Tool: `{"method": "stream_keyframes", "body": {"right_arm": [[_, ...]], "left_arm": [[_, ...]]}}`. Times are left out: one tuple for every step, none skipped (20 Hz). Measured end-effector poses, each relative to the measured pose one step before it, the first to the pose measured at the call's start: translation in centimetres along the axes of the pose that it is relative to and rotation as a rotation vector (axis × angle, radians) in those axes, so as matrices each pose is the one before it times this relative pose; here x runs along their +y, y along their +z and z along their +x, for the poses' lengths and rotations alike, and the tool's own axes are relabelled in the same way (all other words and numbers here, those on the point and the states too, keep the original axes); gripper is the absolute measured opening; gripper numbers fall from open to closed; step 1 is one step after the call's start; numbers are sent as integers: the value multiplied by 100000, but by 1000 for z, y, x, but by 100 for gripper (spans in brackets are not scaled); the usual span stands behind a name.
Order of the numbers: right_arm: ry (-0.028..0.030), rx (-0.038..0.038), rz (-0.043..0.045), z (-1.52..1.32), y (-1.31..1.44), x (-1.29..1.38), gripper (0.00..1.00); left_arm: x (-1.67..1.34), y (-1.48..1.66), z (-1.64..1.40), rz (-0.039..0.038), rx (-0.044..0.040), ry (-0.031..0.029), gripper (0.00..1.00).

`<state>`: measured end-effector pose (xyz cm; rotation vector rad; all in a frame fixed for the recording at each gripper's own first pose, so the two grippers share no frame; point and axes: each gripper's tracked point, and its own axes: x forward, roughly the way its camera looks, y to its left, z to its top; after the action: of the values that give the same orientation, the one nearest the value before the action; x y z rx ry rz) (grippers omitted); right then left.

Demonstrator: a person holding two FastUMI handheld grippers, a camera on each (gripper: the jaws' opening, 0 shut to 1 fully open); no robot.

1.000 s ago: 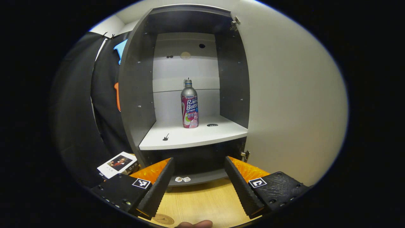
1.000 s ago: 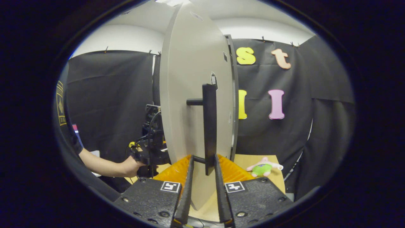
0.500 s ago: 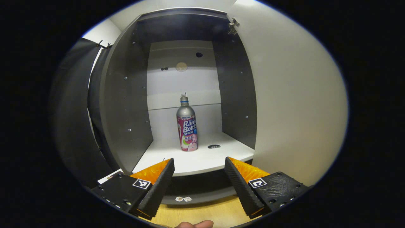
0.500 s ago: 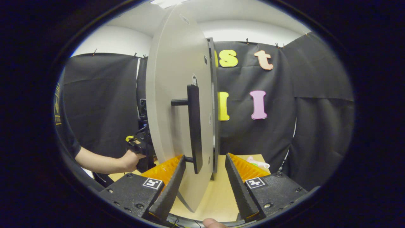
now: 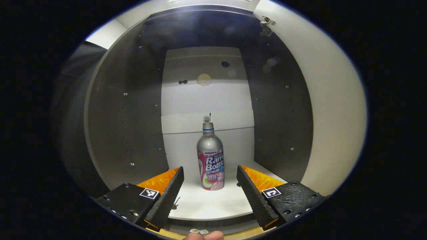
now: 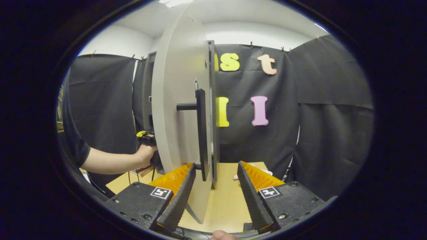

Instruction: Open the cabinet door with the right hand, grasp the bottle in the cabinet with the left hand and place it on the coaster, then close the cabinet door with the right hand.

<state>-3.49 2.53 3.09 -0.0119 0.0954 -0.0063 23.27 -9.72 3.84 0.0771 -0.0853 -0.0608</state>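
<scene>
Reach-for-bottle step: cabinet door (image 6: pixel 173 100) open, left gripper (image 5: pixel 210 190) spread with the bottle (image 5: pixel 210 160) upright dead ahead between its fingers on the shelf (image 5: pixel 213 203); next, advance and pinch the body.

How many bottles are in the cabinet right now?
1. The bottle stands upright on the cabinet's white shelf, between the open left gripper fingers, untouched.

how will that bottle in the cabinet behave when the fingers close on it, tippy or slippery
The bottle stands tall and narrow on the white shelf, so a nudge near its neck would probably tip it. Its silver shoulder looks metallic, likely stiff but smooth. The open left hand-held gripper should probably close on the labelled middle.
</scene>
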Motion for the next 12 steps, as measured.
{"method": "stream_keyframes", "body": {"right_arm": [[-1235, 45, 217, -58, 1, -341, 81], [90, 221, 126, -74, 20, 16, 82], [817, 59, -112, -10, -19, 267, 82], [330, -54, -834, 149, -26, -93, 81], [-19, -90, -1699, 2, 73, -11, 81], [-291, -126, -2153, -75, 74, -166, 81], [-142, 279, -1209, -47, 75, -128, 82], [-39, 360, 264, -10, 0, 27, 82], [130, 250, 769, 3, -55, 74, 81], [447, 97, 1078, 47, -56, 97, 82], [279, 18, 933, 16, 16, 90, 81], [-315, -297, 243, -7, 39, -169, 81]], "left_arm": [[-69, 189, 827, 749, -1074, 633, 96], [14, 56, 894, 1577, -387, 623, 96], [-193, -68, 718, 1486, -136, 89, 96], [-138, -73, 671, 1455, -196, -14, 96], [-129, -15, 534, 1048, -328, 668, 96], [85, 69, 538, 194, -350, 672, 96], [284, -4, 513, -68, -717, 1570, 96], [351, -191, 560, -329, 80, 1747, 96], [191, -291, 712, -1403, 850, 396, 96], [162, -395, 608, -1866, 1237, 91, 96], [150, -509, 682, -2043, 1810, -91, 96], [-18, -493, 692, -1393, 1360, -392, 96]]}}
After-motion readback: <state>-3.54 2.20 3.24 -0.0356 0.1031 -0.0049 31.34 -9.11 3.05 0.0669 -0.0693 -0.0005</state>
